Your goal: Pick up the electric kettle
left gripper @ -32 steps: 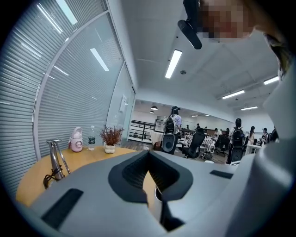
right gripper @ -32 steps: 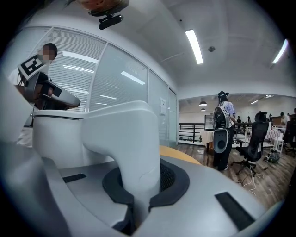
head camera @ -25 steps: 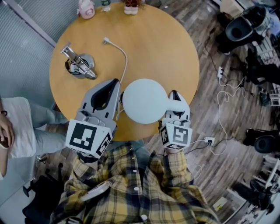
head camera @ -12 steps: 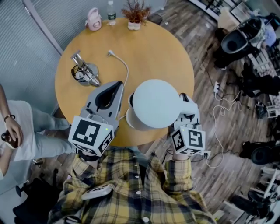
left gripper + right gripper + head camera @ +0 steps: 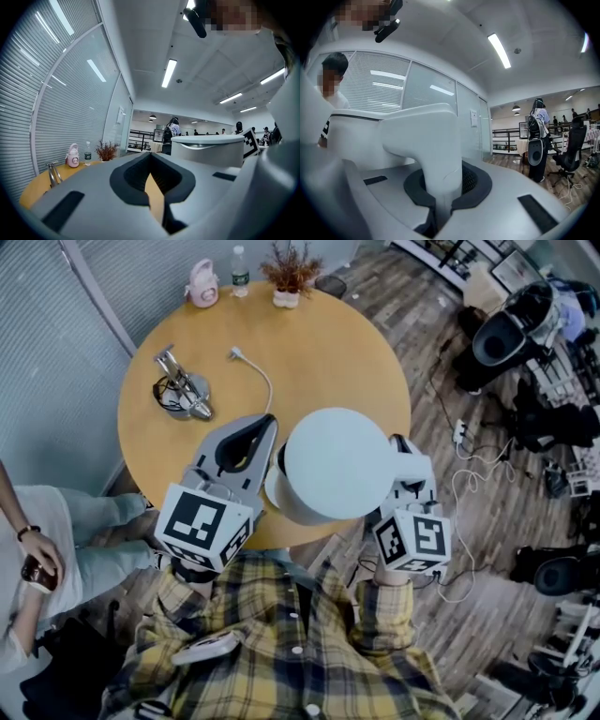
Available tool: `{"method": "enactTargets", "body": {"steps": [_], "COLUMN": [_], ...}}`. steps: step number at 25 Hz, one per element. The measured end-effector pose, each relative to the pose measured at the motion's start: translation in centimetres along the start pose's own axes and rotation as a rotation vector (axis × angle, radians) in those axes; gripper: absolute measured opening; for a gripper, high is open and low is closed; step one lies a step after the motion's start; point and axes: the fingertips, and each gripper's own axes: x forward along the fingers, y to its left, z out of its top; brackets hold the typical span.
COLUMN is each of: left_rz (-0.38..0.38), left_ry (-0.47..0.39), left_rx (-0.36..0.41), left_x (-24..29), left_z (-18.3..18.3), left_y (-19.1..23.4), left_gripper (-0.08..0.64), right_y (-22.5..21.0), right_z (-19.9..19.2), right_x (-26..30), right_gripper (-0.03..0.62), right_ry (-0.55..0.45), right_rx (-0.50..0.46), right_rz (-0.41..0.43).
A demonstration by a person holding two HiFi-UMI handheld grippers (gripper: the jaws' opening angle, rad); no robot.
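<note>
The white electric kettle (image 5: 337, 474) hangs above the near edge of the round wooden table (image 5: 328, 343). My right gripper (image 5: 401, 454) is shut on its handle (image 5: 426, 150), which stands upright between the dark pads. The kettle's body (image 5: 351, 136) fills the left of the right gripper view. My left gripper (image 5: 265, 423) sits close against the kettle's left side, shut with nothing between its fingers. In the left gripper view the kettle's lid (image 5: 211, 147) shows just right of that gripper (image 5: 150, 161). A white cord with a plug (image 5: 236, 354) trails across the table towards the kettle.
A metal stand with a coiled cable (image 5: 183, 390) lies at the table's left. A pink bottle (image 5: 203, 282), a water bottle (image 5: 241, 268) and a small plant (image 5: 286, 276) line the far edge. A person (image 5: 42, 540) sits at left. Chairs and cables (image 5: 469, 442) crowd the floor at right.
The kettle has risen off the table with my right gripper and looms larger in the head view. The left gripper rose alongside it.
</note>
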Motion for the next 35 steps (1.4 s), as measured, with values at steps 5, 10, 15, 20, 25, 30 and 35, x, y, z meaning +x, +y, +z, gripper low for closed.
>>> {"method": "enactTargets", "body": {"steps": [5, 10, 15, 20, 25, 30, 35], "left_rz": [-0.008, -0.016, -0.030, -0.032, -0.040, -0.040, -0.042], "left_ry": [-0.006, -0.003, -0.003, -0.001, 0.004, 0.001, 0.001], "left_rx": [0.005, 0.009, 0.010, 0.009, 0.012, 0.013, 0.018], "left_x": [-0.2, 0.0, 0.2, -0.1, 0.3, 0.0, -0.3], "left_z": [-0.6, -0.2, -0.7, -1.8, -0.9, -1.2, -0.7], "left_y": [-0.4, -1.3, -1.7, -2.2, -2.4, -2.2, -2.5], "left_gripper": [0.003, 0.003, 0.003, 0.003, 0.003, 0.003, 0.003], "right_y": [-0.1, -0.5, -0.8, -1.1, -1.5, -1.4, -1.3], "right_z": [-0.2, 0.6, 0.2, -0.7, 0.3, -0.2, 0.2], "right_x": [-0.9, -1.7, -2.1, -2.9, -2.8, -3.0, -3.3], "right_gripper": [0.035, 0.035, 0.035, 0.035, 0.035, 0.035, 0.035], "right_ry": [-0.005, -0.007, -0.006, -0.001, -0.005, -0.006, -0.004], "right_rx": [0.000, -0.009, -0.022, -0.016, -0.015, -0.021, -0.011], "right_rz": [-0.004, -0.006, -0.016, -0.018, -0.024, -0.029, -0.032]}}
